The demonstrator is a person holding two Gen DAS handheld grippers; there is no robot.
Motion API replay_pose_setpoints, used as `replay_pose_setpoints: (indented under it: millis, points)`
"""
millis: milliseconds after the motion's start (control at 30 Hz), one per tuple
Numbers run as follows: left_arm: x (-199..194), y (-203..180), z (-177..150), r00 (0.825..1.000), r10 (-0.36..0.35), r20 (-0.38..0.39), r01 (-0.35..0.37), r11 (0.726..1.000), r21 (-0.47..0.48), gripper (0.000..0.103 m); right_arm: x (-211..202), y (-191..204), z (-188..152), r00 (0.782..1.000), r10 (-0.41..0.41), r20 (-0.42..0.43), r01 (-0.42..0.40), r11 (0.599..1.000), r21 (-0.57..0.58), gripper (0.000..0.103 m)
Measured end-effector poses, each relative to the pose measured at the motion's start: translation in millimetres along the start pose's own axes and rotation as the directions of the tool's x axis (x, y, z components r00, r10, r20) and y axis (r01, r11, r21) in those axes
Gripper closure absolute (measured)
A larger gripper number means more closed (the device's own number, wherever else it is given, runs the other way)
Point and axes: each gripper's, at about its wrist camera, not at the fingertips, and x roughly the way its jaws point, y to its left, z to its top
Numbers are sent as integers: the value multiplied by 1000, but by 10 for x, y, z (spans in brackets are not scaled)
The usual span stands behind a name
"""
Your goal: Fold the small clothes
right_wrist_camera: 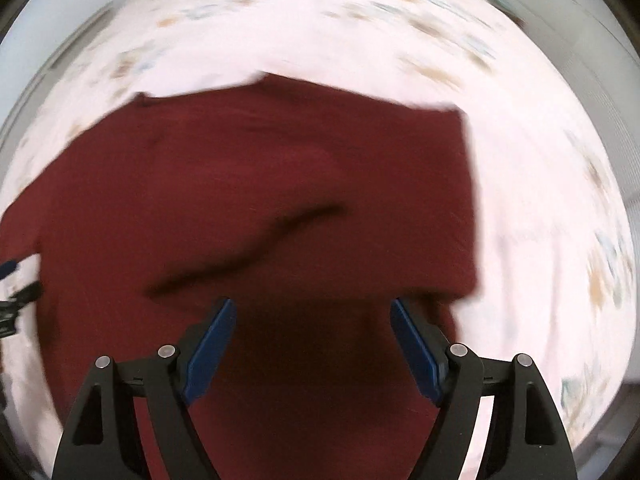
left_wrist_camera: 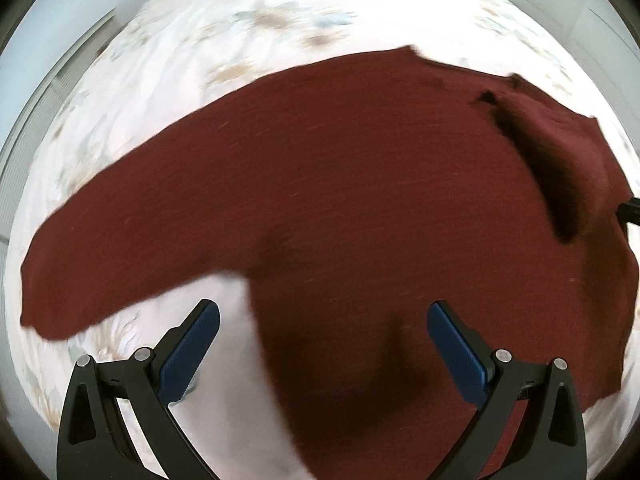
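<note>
A dark red long-sleeved top point(left_wrist_camera: 340, 184) lies spread on the bed, one sleeve reaching out to the left in the left wrist view. A fold ridge point(left_wrist_camera: 548, 168) rises at its right side. My left gripper point(left_wrist_camera: 323, 320) is open and empty above the top's near left edge. In the right wrist view the same top point(right_wrist_camera: 260, 168) shows with a dark crease point(right_wrist_camera: 256, 248) across it and a folded right part. My right gripper point(right_wrist_camera: 312, 316) is open and empty above the cloth. Both views are blurred.
The bed is covered by a white sheet with a pale floral print point(left_wrist_camera: 280, 20), also around the top in the right wrist view point(right_wrist_camera: 540, 200). The other gripper's tip shows at the right edge point(left_wrist_camera: 630, 212) and at the left edge point(right_wrist_camera: 12, 296). White walls lie beyond the bed.
</note>
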Motion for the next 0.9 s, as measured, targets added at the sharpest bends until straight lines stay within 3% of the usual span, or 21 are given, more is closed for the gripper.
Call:
replay_pose_setpoints:
  millis: [233,567,800,900]
  points:
    - [-64,-846,433,998,-25,64,11,978,206,1,118,-616,-357,999,-38,-35,42,990,132,22]
    - [66,-2196,903,992,-113,64,72,888,455,1,118,-989,-534,1000,-13,-27,18,981,195,22]
    - [363,-2828,898,997,-81,20,55,820,570,1,186,-1050,-564,1000,8,-25,-2,977,214,22]
    - [543,-2981,881,1000,-14,21,-2,785,620,1,209,-1079,-562,999,14,-29,-7,975,221,22]
